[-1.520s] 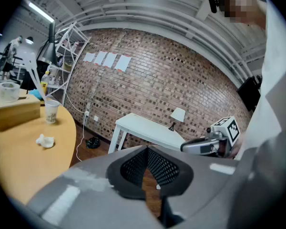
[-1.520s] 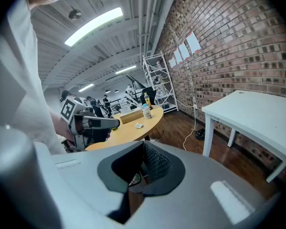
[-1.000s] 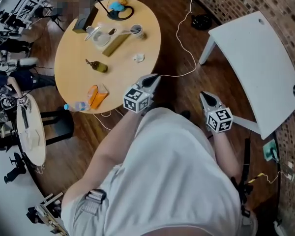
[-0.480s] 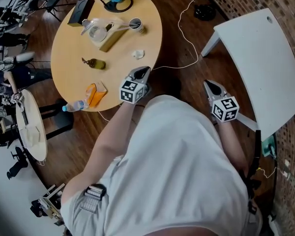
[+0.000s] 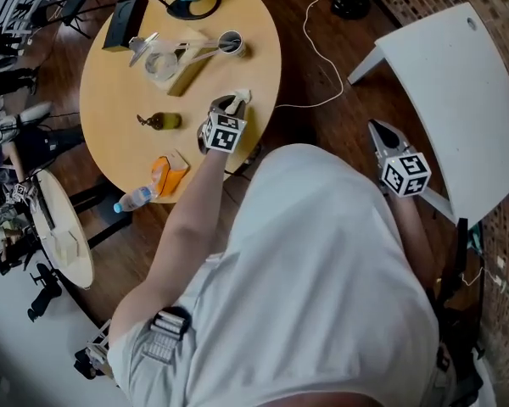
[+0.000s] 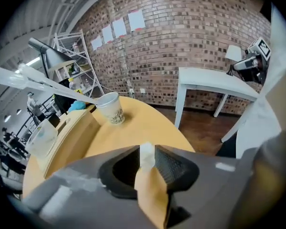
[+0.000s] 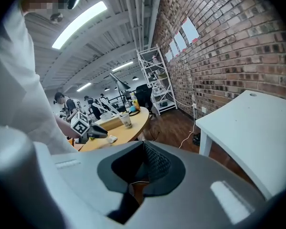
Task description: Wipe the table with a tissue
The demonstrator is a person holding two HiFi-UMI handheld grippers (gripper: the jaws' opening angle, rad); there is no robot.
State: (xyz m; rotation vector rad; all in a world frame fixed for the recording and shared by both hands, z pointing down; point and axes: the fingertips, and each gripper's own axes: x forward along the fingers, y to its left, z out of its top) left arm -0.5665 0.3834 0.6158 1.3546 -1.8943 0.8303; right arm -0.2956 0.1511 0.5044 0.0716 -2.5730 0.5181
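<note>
The round wooden table (image 5: 119, 83) carries a small crumpled white tissue (image 5: 243, 97) near its right edge. My left gripper (image 5: 231, 102) hovers over that edge with its tips right at the tissue. In the left gripper view the jaws stand a narrow gap apart (image 6: 145, 159), and the tissue (image 6: 146, 152) shows in that gap, just ahead on the tabletop. The right gripper view shows the left gripper (image 7: 104, 133) with the tissue (image 7: 112, 139) lying just past its tip. My right gripper (image 5: 378, 131) hangs off to the right over the floor, jaws together (image 7: 142, 149) and empty.
A paper cup (image 5: 232, 41), a long wooden box (image 5: 191, 66), a black box (image 5: 125, 22), an orange packet (image 5: 165, 172) and a water bottle (image 5: 136, 199) share the round table. A white table (image 5: 458, 91) stands at right. A white cable (image 5: 322, 49) trails across the wooden floor.
My left gripper has travelled forward from beside the table's edge to the tissue on the tabletop. The right gripper has stayed low at the right.
</note>
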